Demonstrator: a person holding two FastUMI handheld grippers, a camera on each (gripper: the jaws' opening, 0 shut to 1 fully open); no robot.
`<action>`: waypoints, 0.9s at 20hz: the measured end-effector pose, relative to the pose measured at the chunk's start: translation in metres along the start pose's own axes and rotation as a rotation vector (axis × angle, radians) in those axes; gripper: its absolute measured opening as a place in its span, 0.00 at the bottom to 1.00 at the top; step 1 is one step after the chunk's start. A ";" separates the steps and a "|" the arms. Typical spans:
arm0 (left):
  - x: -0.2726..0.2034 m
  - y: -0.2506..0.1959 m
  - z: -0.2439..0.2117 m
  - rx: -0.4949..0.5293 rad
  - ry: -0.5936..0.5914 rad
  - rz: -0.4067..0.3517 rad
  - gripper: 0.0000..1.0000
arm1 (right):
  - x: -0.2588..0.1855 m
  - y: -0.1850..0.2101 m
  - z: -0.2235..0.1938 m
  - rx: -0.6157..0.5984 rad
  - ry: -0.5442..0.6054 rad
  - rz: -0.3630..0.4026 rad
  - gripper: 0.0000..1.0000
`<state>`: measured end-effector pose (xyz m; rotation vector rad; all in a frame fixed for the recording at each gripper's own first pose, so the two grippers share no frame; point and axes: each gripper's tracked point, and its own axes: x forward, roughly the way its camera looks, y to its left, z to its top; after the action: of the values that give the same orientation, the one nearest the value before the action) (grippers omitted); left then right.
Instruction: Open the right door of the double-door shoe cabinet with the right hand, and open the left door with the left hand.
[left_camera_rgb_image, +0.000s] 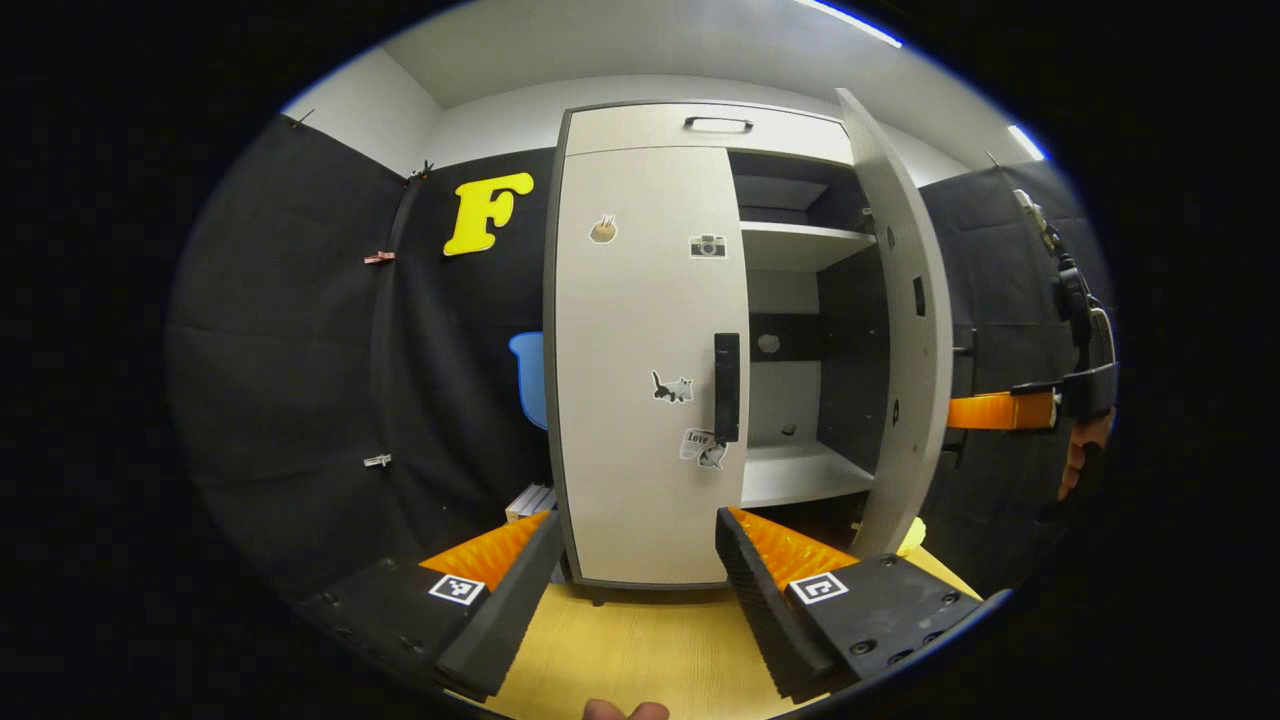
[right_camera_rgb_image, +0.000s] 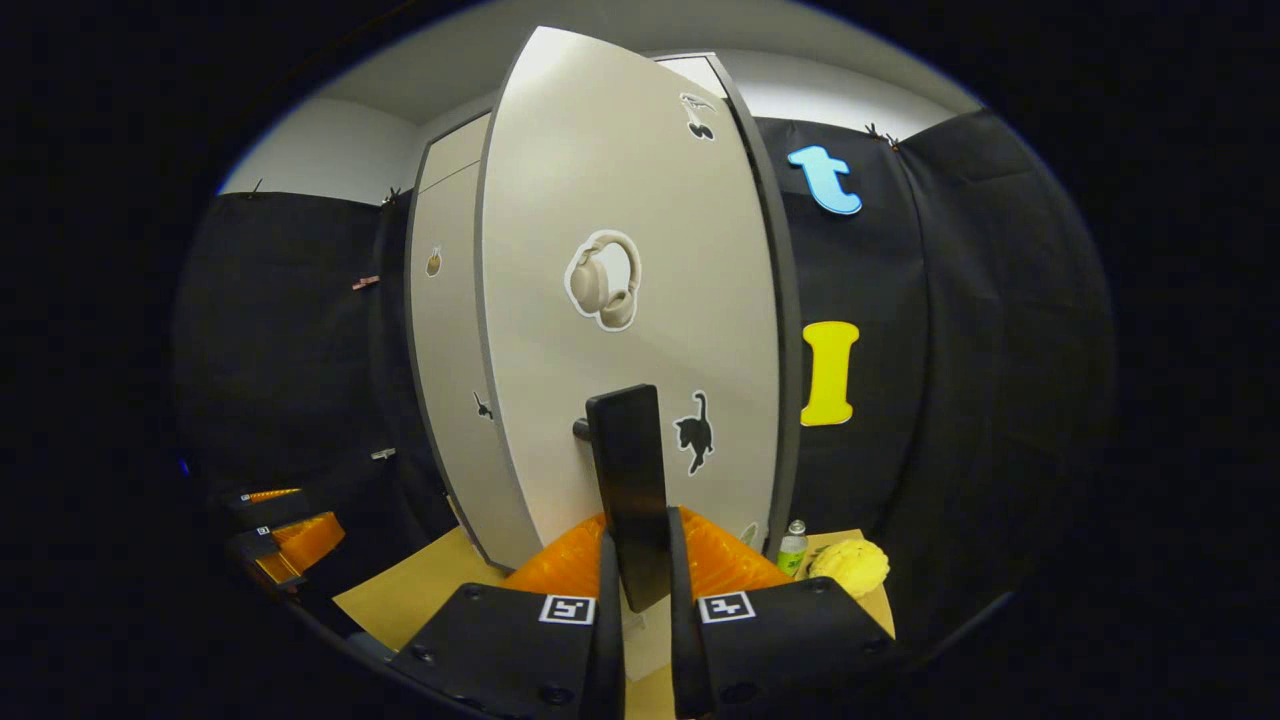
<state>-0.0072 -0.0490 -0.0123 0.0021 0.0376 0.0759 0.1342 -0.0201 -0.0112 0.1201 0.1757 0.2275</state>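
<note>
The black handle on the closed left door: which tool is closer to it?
Left. The left tool sits open in front of the left door's handle, not touching. The right tool is off to the side, clamped on the right door's handle.

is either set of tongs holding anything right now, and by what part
The right tongs are clamped on the black handle of the open right door, near its lower end. The left tongs are open and hold nothing.

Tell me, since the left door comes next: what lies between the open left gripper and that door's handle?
Only bare air above the table, in the left gripper view: the left gripper faces the handle unobstructed.
</note>
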 end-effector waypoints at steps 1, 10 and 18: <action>0.001 -0.004 0.000 -0.006 0.002 -0.008 0.95 | -0.005 -0.008 0.000 0.001 -0.005 -0.020 0.23; 0.011 -0.029 0.008 -0.002 -0.010 -0.054 0.95 | -0.031 -0.092 0.002 0.077 -0.025 -0.207 0.19; 0.020 -0.043 0.017 0.022 -0.009 -0.079 0.95 | -0.051 -0.109 0.011 0.011 -0.053 -0.288 0.40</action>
<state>0.0165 -0.0907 0.0038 0.0225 0.0297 -0.0030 0.1110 -0.1387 -0.0074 0.1098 0.1395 -0.0640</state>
